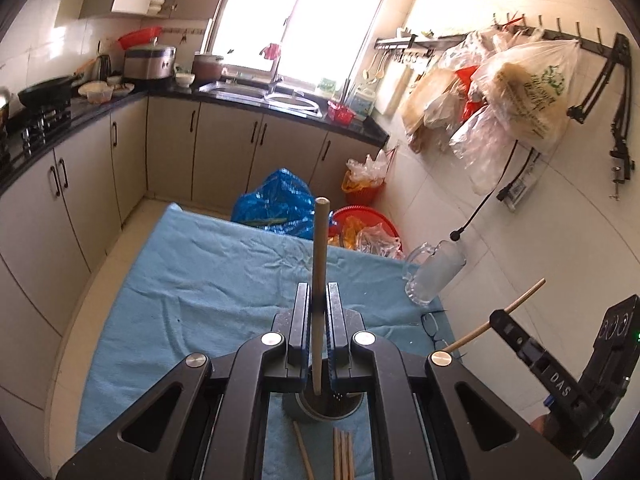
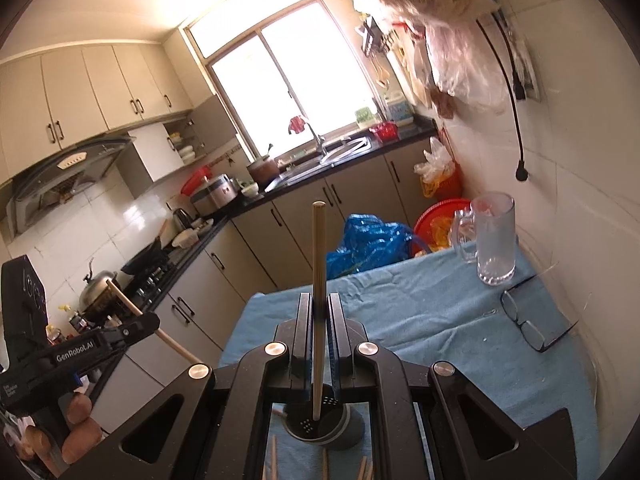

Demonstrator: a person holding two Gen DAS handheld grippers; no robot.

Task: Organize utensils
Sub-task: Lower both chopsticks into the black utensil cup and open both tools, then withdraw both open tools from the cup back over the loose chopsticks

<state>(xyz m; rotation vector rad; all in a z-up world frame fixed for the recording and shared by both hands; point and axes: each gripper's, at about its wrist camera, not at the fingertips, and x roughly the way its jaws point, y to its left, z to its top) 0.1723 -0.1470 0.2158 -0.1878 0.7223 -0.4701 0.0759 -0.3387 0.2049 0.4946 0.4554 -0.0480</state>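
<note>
Nearest us, loose wooden chopsticks (image 1: 342,456) lie on the blue cloth-covered table (image 1: 192,280); in the left view we count four ends, though the gripper bodies hide part of the pile, so there may be more. Just beyond them stands one dark perforated cylindrical utensil holder (image 1: 328,404).

Each of our two grippers is clamped narrowly on a single chopstick. The left gripper (image 1: 319,300) holds its pale wooden chopstick (image 1: 320,264) upright, lower tip right over the holder's mouth. The right gripper (image 2: 319,312) holds a second pale chopstick (image 2: 319,280) the same way, its tip apparently inside the rim.

To do this well, we judge we should keep each stick vertical, lower one at a time so they do not collide, and release only once the tip is well below the rim.

Farther off stand one clear glass mug (image 2: 494,240) and one pair of black-framed glasses (image 2: 528,324).
</note>
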